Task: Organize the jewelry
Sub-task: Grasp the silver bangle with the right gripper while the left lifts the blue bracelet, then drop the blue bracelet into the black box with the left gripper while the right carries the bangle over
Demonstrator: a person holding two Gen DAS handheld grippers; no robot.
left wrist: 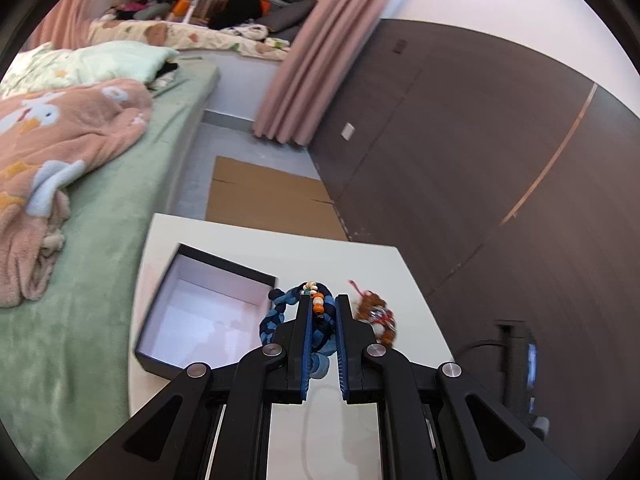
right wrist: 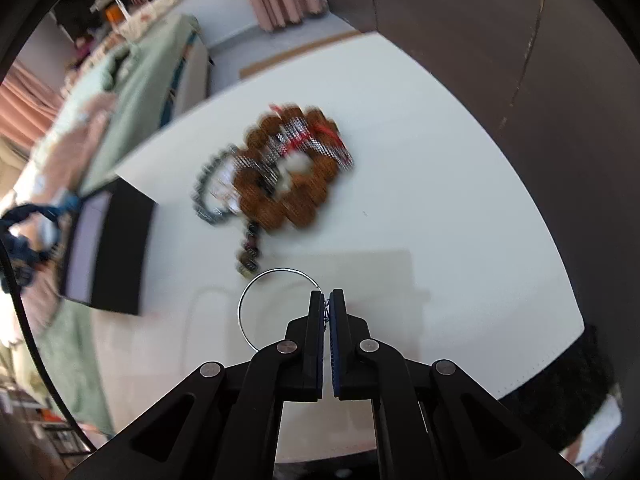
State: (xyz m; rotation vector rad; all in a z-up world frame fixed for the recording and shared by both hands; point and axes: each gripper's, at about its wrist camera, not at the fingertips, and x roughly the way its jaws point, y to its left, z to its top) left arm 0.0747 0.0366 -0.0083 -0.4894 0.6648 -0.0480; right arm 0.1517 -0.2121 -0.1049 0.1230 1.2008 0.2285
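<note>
- A white table (left wrist: 248,248) stands just beside a bed with a green sheet (left wrist: 100,320).
- A pink duck-print blanket (left wrist: 60,140) lies crumpled on that bed.
- Beyond the table, flattened cardboard (left wrist: 264,200) lies on the grey floor (left wrist: 224,136).
- A dark brown panelled wall (left wrist: 460,140) runs along the table's far side.
- Pink curtains (left wrist: 304,60) hang beside that wall.

White table (right wrist: 440,184): box (right wrist: 120,248), bracelets (right wrist: 288,172)
</note>
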